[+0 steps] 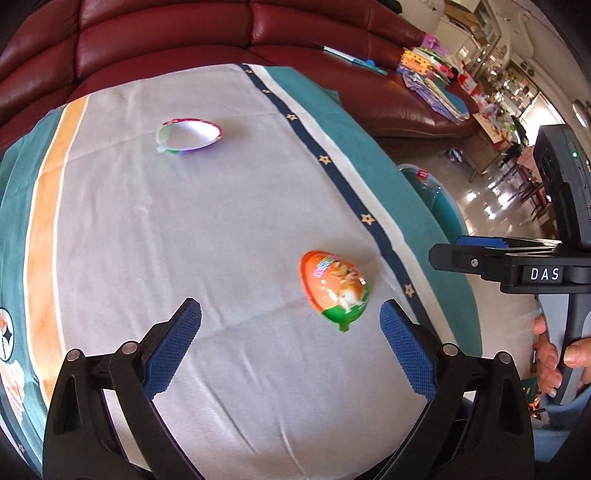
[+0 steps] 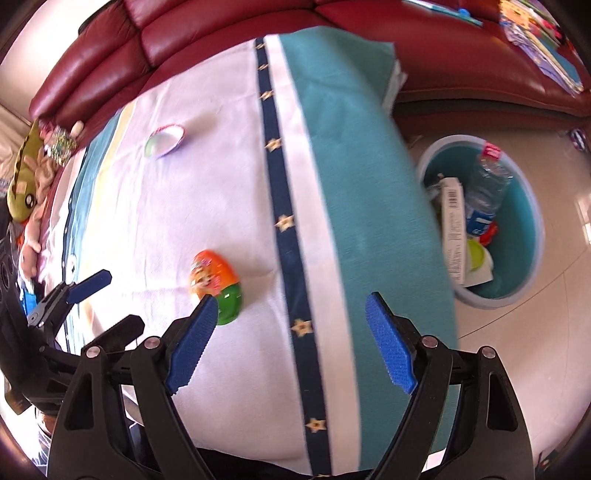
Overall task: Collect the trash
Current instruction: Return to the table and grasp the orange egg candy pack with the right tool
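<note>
An orange and green egg-shaped toy shell (image 1: 335,288) lies on the cloth-covered table (image 1: 184,221), just ahead of my open left gripper (image 1: 290,319), nearer its right finger. An empty white half shell (image 1: 190,134) lies farther back on the left. In the right wrist view the egg shell (image 2: 218,286) sits by the left finger of my open, empty right gripper (image 2: 288,314), and the white half shell (image 2: 165,140) is far back. My right gripper also shows at the right edge of the left wrist view (image 1: 480,254).
A round teal bin (image 2: 524,236) with a plastic bottle (image 2: 487,188) and cartons stands on the floor right of the table. A red leather sofa (image 1: 184,33) runs behind. Plush toys (image 2: 26,184) lie at the table's left end.
</note>
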Available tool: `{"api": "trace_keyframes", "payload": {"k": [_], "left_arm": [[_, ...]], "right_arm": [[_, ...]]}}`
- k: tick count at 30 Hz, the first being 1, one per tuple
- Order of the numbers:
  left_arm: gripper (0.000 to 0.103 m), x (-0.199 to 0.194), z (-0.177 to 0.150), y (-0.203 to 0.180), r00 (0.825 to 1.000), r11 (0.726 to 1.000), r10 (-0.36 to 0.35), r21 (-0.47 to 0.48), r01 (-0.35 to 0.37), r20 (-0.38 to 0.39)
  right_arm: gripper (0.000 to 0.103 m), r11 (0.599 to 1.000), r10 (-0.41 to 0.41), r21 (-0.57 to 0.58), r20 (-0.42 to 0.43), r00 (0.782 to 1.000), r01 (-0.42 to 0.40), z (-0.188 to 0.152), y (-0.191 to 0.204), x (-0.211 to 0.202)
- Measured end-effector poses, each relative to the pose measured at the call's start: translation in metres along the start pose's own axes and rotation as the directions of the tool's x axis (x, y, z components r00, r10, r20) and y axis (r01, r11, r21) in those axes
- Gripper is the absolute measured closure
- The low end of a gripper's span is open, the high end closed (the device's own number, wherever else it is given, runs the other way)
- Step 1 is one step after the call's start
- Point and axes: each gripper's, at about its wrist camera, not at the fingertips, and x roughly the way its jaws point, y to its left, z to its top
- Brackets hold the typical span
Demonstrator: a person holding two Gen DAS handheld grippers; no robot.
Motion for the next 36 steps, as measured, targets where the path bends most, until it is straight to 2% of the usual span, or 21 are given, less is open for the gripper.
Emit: {"api": "trace_keyframes", "payload": {"k": [11, 14, 18, 21, 23, 29, 36], "left_arm": [[0.006, -0.005, -0.022, 0.056, 0.999, 0.996, 0.038, -0.077, -0.038, 0.002], [0.006, -0.001, -0.024, 0.067, 0.999, 0.995, 0.042, -0.093, -0.043, -0.009], [0.006, 0.002, -0.025, 0.078, 0.999, 0.993, 0.041, -0.112, -0.043, -0.019], [0.006, 0.003, -0.024, 0.086, 0.999, 0.992, 0.041, -0.118, -0.044, -0.026], [0.006, 0.005, -0.023, 0.09, 0.999, 0.992, 0.041, -0.122, -0.045, -0.032], [0.006, 0.012, -0.009, 0.099, 0.998, 0.992, 0.044, -0.12, -0.049, -0.046], [0.006, 0.027, 0.044, 0.105, 0.997, 0.994, 0.075, -0.075, -0.077, -0.028]], "right_arm": [[0.025, 0.988, -0.055, -0.145, -0.009, 0.998, 0.053, -0.003, 0.058, 0.039], [0.035, 0.977, -0.081, -0.198, -0.012, 0.997, 0.077, -0.003, 0.071, 0.049], [0.054, 0.961, -0.12, -0.256, -0.026, 0.992, 0.109, -0.004, 0.084, 0.062], [0.056, 0.944, -0.152, -0.297, -0.013, 0.988, 0.141, -0.005, 0.093, 0.066], [0.057, 0.946, -0.14, -0.297, -0.019, 0.99, 0.128, -0.002, 0.094, 0.067], [0.057, 0.966, -0.076, -0.248, -0.027, 0.997, 0.067, 0.041, 0.089, 0.063], [0.057, 0.977, -0.031, -0.209, 0.015, 0.999, 0.033, 0.097, 0.082, 0.057]]}}
